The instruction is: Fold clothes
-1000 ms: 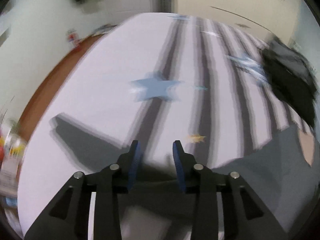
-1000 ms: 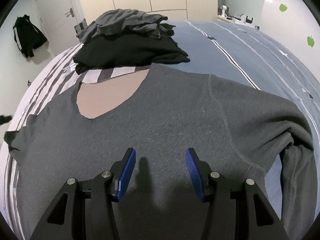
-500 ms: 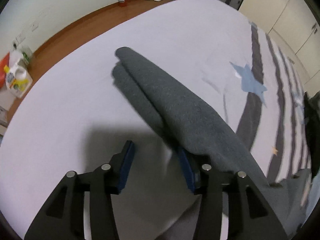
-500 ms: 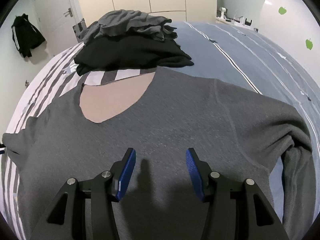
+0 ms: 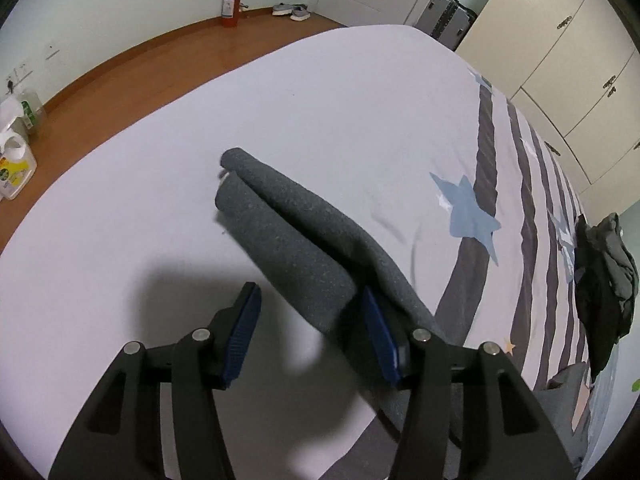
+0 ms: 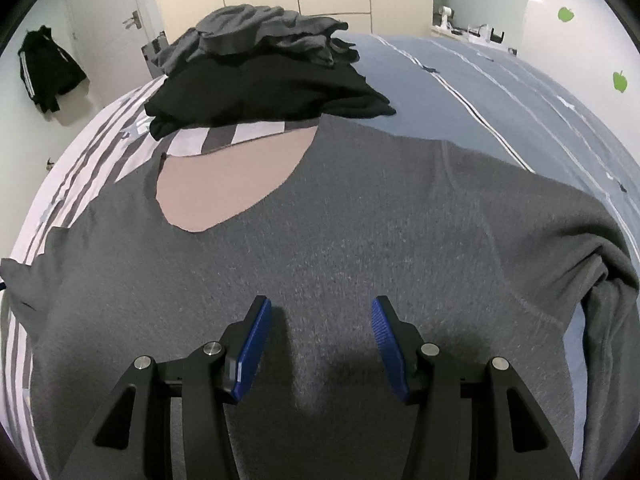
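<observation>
A grey V-neck sweater (image 6: 360, 248) lies flat, front up, on the bed; its beige inner back shows in the neck opening. My right gripper (image 6: 320, 338) hovers open just above the chest, nothing between its fingers. The right sleeve (image 6: 608, 308) is bunched at the bed's right side. In the left wrist view the other sleeve (image 5: 288, 236) stretches away over the white sheet, its cuff doubled. My left gripper (image 5: 310, 322) stands open astride this sleeve; the cloth sits against the right finger (image 5: 380, 336) and is not clamped.
A pile of dark and grey clothes (image 6: 264, 80) sits on the bed just beyond the collar, also seen as a heap (image 5: 604, 280). Wooden floor (image 5: 132, 80) borders the bed's left edge, with a fire extinguisher (image 5: 231, 3) and bottles (image 5: 14, 168). A jacket (image 6: 44, 72) hangs on the wall.
My left gripper swung away from the striped sheet to the left sleeve, closed in on it, and its fingers spread wider around it. The right gripper barely shifted over the sweater.
</observation>
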{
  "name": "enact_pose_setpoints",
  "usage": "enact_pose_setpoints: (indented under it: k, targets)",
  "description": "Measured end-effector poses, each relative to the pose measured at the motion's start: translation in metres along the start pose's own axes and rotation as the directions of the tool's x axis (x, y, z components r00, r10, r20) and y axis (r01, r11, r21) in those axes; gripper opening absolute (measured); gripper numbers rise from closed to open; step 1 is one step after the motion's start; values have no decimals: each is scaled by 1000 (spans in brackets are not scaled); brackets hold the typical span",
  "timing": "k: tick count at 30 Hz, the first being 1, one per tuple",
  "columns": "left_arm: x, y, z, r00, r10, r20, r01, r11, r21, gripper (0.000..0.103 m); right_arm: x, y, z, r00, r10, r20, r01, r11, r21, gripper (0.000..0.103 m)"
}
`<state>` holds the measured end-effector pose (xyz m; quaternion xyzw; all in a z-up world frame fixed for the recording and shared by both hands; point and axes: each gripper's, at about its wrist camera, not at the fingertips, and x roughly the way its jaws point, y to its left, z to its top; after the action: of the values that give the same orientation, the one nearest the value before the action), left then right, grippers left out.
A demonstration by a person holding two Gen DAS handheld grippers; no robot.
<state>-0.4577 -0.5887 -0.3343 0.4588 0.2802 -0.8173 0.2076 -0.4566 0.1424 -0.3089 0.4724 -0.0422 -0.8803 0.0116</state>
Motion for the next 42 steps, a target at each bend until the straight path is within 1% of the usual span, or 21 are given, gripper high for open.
enact_pose_setpoints:
  k: [2,3,5,6,9,12,20,21,24,26,27,30,31,34,35,38,39,41,42]
  targets:
    - [13,-6,1,999,41,-30,-41,999,20,49,1,1,0,1000,0,-1,0,1000,-4,48]
    - [16,-11,2,998,53,-27,-52,998,35,49,1,1,0,1000,1,-2,-1,1000,-7,48]
    - [23,-21,3,997,74,-18,-73,995,64,20,3,2,1,1000,1,-4,-1,1000,-12,48]
    - [24,-25,4,998,66,-23,-65,996,69,7,3,2,1,1000,1,-5,-1,1000,-14,48]
    - [15,-31,3,997,73,10,-73,995,65,6,1,0,2,1000,0,0,0,1000,-8,48]
    - [-11,-27,-2,995,73,62,-77,995,56,6,-2,-6,1,1000,-4,2,4,1000,5,48]
    - [-98,4,-37,993,39,116,-38,999,-10,6,-13,-21,3,1000,-7,9,6,999,43,48]
    - [-109,-1,-42,991,41,131,-42,999,9,6,-14,-22,4,1000,-5,9,5,999,48,48]
    - [-129,-27,-42,984,18,175,-28,998,53,6,-22,-25,6,1000,0,19,-1,999,55,48]
    - [-143,-56,-44,976,-14,217,-10,994,107,6,-30,-27,8,1000,-4,26,2,999,51,48]
    - [-152,-71,-48,972,-41,233,9,990,137,6,-33,-28,8,1000,-8,30,7,999,46,48]
    - [-175,-133,-61,957,-125,261,56,965,258,6,-43,-36,10,999,-13,36,12,1000,25,48]
    - [-186,-160,-67,951,-155,267,68,948,310,6,-47,-41,10,999,-16,39,15,1000,19,48]
    - [-198,-239,-93,938,-256,234,144,901,409,6,-56,-56,10,999,-19,38,18,1000,14,48]
    - [-202,-263,-107,934,-287,210,176,887,428,6,-59,-62,10,999,-14,39,14,1000,16,48]
    - [-204,-339,-177,920,-377,109,284,830,480,6,-69,-81,12,999,-7,35,6,1000,19,48]
    - [-201,-369,-207,910,-412,43,337,798,500,6,-72,-87,14,999,-4,34,3,1000,20,48]
    - [-189,-404,-250,905,-423,-28,369,753,545,8,-76,-102,16,1000,5,27,-5,1000,24,48]
    - [-186,-417,-273,911,-408,-62,368,735,569,13,-78,-109,17,1000,9,23,-10,1000,25,48]
